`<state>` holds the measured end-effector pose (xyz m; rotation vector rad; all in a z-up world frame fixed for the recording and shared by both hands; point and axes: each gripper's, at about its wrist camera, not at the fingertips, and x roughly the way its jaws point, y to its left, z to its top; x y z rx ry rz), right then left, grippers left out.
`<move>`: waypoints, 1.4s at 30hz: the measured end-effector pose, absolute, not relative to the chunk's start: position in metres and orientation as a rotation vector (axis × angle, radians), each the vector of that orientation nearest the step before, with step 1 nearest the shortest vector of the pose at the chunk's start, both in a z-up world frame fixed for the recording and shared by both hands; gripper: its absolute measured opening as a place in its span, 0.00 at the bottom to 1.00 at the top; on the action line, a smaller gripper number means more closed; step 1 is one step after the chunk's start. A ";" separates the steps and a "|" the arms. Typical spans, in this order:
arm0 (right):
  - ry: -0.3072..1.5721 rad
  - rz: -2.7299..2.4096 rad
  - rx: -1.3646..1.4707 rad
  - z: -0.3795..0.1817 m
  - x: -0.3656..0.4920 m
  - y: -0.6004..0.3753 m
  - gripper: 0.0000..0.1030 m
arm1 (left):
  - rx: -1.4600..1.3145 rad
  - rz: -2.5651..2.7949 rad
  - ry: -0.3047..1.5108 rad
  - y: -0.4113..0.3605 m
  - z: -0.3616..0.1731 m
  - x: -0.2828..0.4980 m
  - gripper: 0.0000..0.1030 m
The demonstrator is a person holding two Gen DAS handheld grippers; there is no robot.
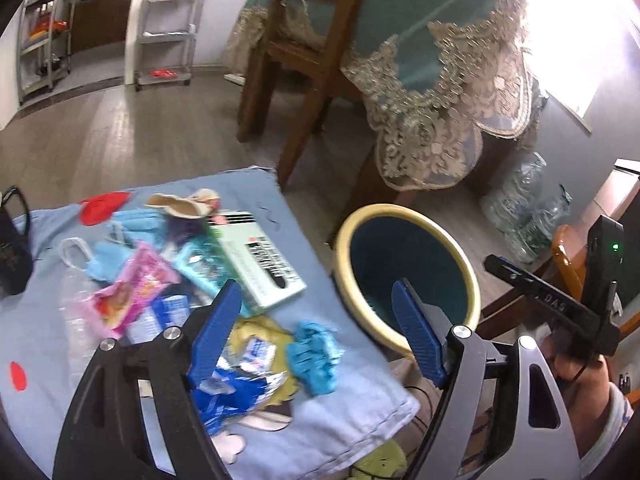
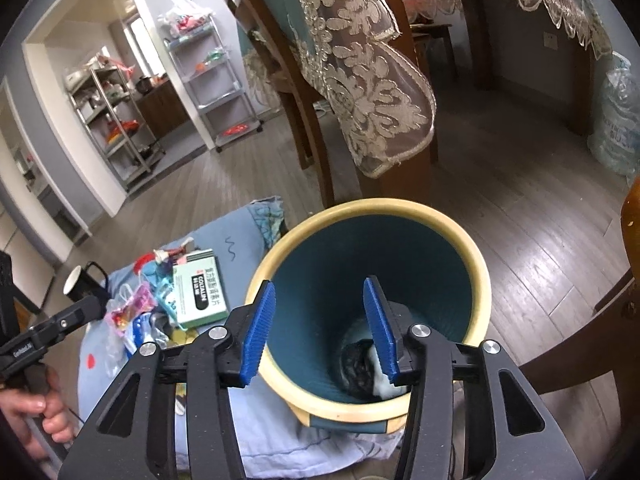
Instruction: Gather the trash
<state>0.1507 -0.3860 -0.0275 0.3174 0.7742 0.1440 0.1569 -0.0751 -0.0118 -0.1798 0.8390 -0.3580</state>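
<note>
Left hand-held gripper open wide, nothing between the blue pads, poised above the near edge of the trash pile. Under and ahead of its left finger: a heap of trash on a light blue cloth spread on the floor. Just past that finger, a pale green medicine box; left of it, a pink wrapper and a clear plastic bottle lying flat. Between the two fingers and a little lower, a crumpled blue glove and blue-white foil packets. Far left of this hand-held gripper, a black mug at the edge of the cloth.

Right hand-held gripper also open, empty, held straight over the mouth of a teal wastebasket with cream rim. Down between its fingers, at the bottom of the basket, a dark and white crumpled thing, kind not clear. Basket touching the right side of the cloth.

Beyond both hand-held grippers: wooden chair legs and a table with a lace-edged teal tablecloth, close behind basket and cloth. To the right of the basket, large clear water jugs. Far back left, metal shelving racks.
</note>
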 end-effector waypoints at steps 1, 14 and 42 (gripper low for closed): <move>0.772 0.149 0.323 -0.027 0.150 -0.386 0.50 | -0.182 -0.347 0.837 -0.069 -0.012 0.155 0.75; 0.785 0.221 0.308 -0.024 0.148 -0.362 0.64 | -0.174 -0.168 0.809 -0.002 -0.016 0.131 0.79; 0.840 0.331 0.194 -0.032 0.146 -0.307 0.69 | -0.233 0.128 0.947 0.092 -0.076 0.175 0.63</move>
